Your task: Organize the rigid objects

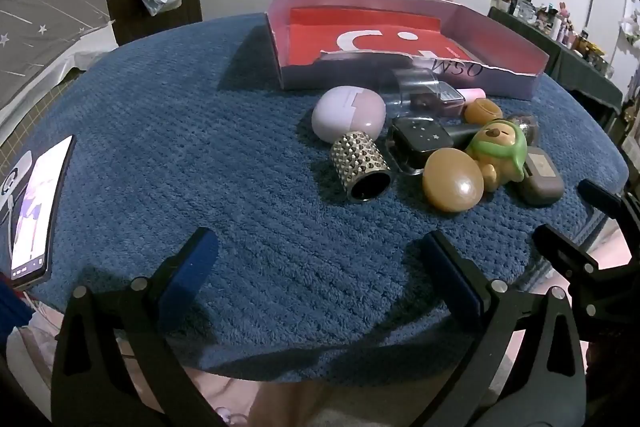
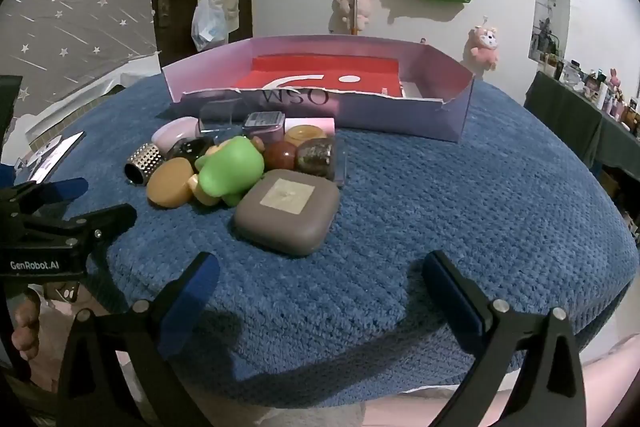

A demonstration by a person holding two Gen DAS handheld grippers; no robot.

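1. right wrist view: right gripper (image 2: 320, 279) gapes wide, holding nothing, low over the blue mat (image 2: 460, 211); the grey case (image 2: 287, 211) lies just ahead of its fingers, slightly toward the left one, nearest of the pile.
2. left wrist view: left gripper (image 1: 320, 259) also spread and bare; the studded cylinder (image 1: 360, 167) lies ahead, the green figurine (image 1: 498, 155) ahead to the right.
3. the open box (image 2: 400, 115) stands behind the pile.
4. the case looks stiff, light, smooth, likely slippery; best pinched across its flat sides.
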